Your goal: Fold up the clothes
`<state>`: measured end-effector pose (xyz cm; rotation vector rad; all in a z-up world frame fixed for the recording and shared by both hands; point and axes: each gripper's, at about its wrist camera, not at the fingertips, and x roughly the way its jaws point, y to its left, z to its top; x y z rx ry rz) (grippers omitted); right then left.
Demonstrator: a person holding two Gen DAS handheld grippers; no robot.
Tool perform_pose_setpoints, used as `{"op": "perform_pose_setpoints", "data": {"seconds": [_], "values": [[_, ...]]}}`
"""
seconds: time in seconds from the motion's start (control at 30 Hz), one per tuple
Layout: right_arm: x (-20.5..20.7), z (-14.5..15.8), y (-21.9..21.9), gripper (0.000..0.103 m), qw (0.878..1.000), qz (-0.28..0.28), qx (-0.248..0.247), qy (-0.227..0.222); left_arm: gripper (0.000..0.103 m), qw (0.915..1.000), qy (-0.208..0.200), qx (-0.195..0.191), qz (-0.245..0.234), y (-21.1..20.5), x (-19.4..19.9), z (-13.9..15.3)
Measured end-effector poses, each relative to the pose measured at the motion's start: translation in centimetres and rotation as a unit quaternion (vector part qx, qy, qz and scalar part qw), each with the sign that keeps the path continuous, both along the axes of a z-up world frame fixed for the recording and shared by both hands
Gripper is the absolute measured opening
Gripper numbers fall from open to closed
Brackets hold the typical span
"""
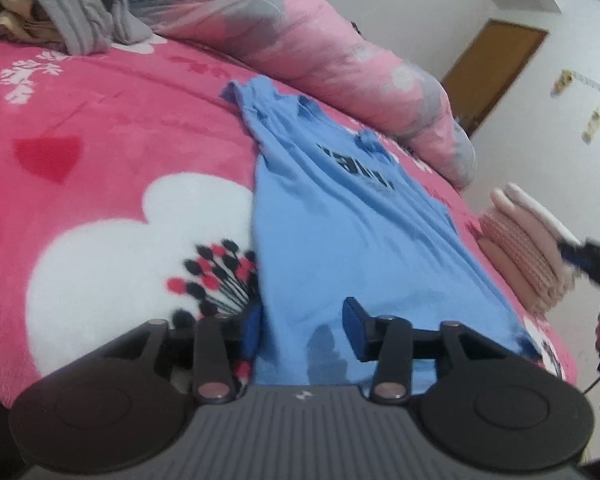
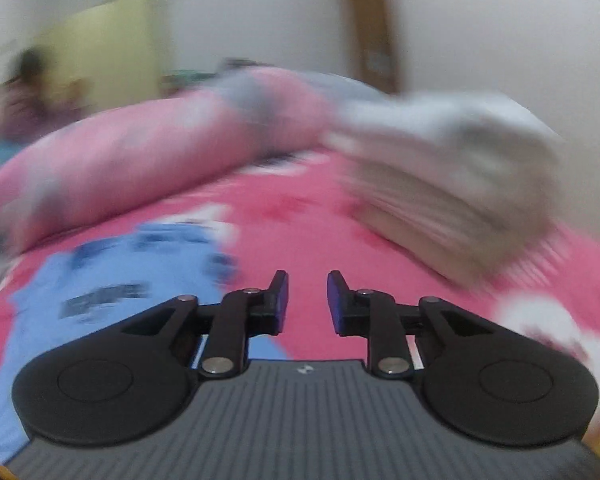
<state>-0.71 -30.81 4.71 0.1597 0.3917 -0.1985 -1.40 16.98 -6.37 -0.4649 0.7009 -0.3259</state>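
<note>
A light blue T-shirt (image 1: 332, 216) with a dark print lies spread lengthwise on the pink blanket (image 1: 112, 128). My left gripper (image 1: 300, 332) is open over the shirt's near hem, its left finger at the shirt's left edge, nothing between the fingers. In the left wrist view the right gripper (image 1: 596, 264) shows at the far right, held in a hand beside the folded stack. The right wrist view is blurred: my right gripper (image 2: 307, 300) is open over the pink blanket (image 2: 320, 240), empty, with the blue shirt (image 2: 120, 280) to its left.
A stack of folded pale pink and white clothes (image 1: 528, 252) sits at the bed's right edge, also the blurred stack (image 2: 452, 184). A rolled pink quilt (image 1: 332, 40) lines the far side. A heap of unfolded clothes (image 1: 56, 12) lies at the far left corner.
</note>
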Motion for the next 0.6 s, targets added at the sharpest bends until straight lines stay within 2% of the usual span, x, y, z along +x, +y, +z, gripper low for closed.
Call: {"op": "perform_pose_setpoints", "data": {"seconds": [0.03,0.1,0.2,0.23,0.33,0.5,0.6], "values": [[1.5,0.6,2.3,0.028,0.998,0.052,-0.018,-0.004,0.03,0.9999,-0.001,-0.002,0.01,0.1,0.2,-0.2],[4.5,1.5,7.1,0.033,0.986,0.158,-0.05,-0.007,0.02,0.9997,0.0,-0.012,0.021,0.6,0.5,-0.6],[9.2,1.7,14.9,0.048,0.955,0.286,-0.083,0.005,0.008,0.9991,-0.006,-0.027,0.031,1.4,0.7,-1.5],[10.8,1.4,17.4,0.049,0.943,0.318,-0.093,0.012,0.007,0.9986,-0.019,-0.037,0.033,1.6,0.5,-2.1],[16.0,-1.1,24.4,0.049,0.919,0.369,-0.131,0.046,0.006,0.9958,-0.057,-0.061,0.039,2.1,-0.2,-3.5],[24.5,-5.2,35.8,0.049,0.869,0.443,-0.195,0.096,0.006,0.9948,-0.092,-0.042,0.015,1.9,-0.6,-3.7],[28.3,-7.5,40.1,0.047,0.857,0.435,-0.259,0.099,0.006,0.9945,-0.092,-0.049,0.002,2.3,-0.3,-4.0]]}}
